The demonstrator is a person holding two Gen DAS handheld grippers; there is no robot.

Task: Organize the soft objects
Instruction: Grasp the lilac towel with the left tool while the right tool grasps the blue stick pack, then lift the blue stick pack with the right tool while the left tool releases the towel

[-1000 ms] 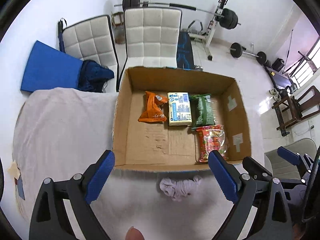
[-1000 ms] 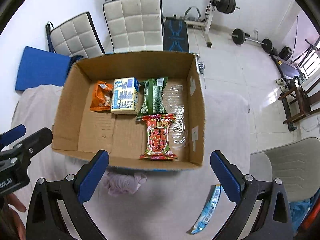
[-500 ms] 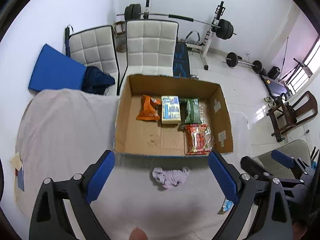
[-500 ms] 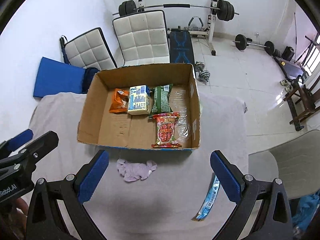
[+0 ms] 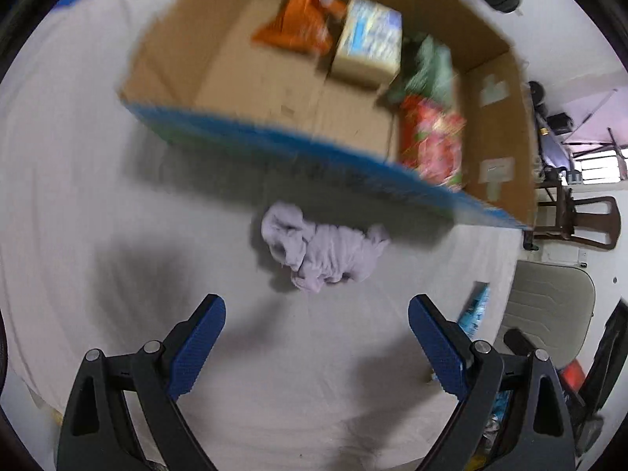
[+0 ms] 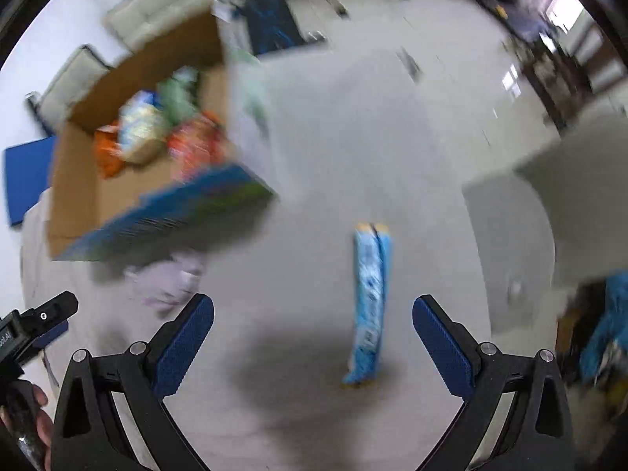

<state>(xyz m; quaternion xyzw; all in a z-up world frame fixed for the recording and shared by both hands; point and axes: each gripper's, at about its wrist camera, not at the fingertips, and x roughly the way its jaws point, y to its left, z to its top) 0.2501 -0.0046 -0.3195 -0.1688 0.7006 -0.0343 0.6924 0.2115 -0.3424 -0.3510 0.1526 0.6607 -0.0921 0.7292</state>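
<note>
A pale cloth (image 5: 78, 196) is covering the table; white padded chairs (image 6: 157, 19) are standing behind, daylight glaring off the tiled floor (image 6: 451, 59).

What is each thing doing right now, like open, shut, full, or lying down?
Brown cardboard box: open on top, snack packs inside.
Crumpled pale purple cloth: bunched on the table cover, outside the box.
Long light blue packet: lying flat on the cover.
Left gripper: open, holding nothing.
Right gripper: open, holding nothing.
</note>
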